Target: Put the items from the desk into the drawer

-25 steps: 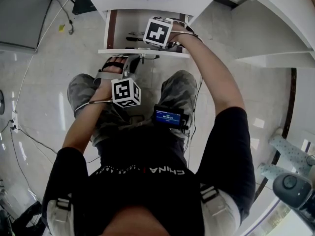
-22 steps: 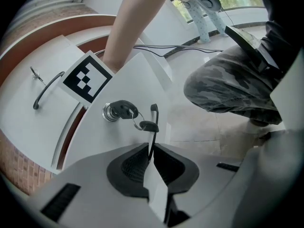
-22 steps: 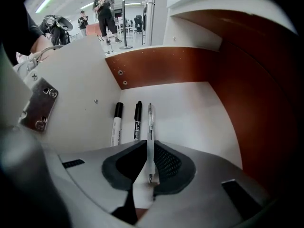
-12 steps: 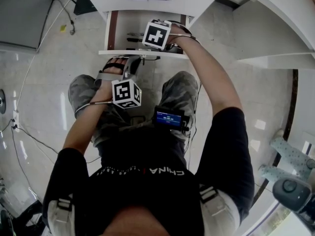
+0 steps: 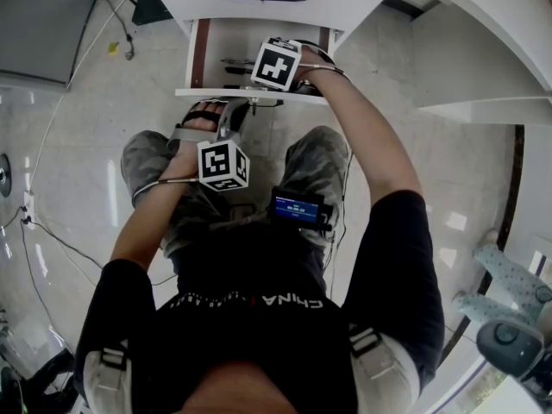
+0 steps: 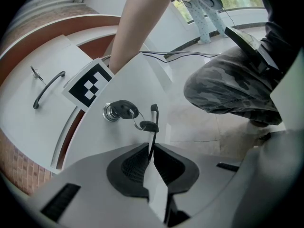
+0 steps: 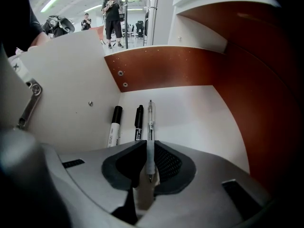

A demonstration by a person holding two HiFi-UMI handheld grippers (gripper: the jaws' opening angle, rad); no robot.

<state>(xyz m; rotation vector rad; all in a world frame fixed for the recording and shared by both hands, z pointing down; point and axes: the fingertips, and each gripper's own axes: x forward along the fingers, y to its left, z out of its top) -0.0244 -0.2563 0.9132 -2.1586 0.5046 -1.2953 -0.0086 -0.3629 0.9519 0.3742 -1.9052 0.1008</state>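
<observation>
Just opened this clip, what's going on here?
A seated person is working at an open drawer with two handheld grippers. The left claw is shut on the drawer's thin black handle, beside the lock with a key in it. The right claw is inside the drawer, shut on a clear pen, held alongside two black-capped markers lying on the drawer floor.

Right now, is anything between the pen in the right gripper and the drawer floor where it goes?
Nothing visible does. The right gripper holds the pen inside the open drawer, above bare white floor. A white marker and a black marker lie close alongside the pen, not in its path.
</observation>
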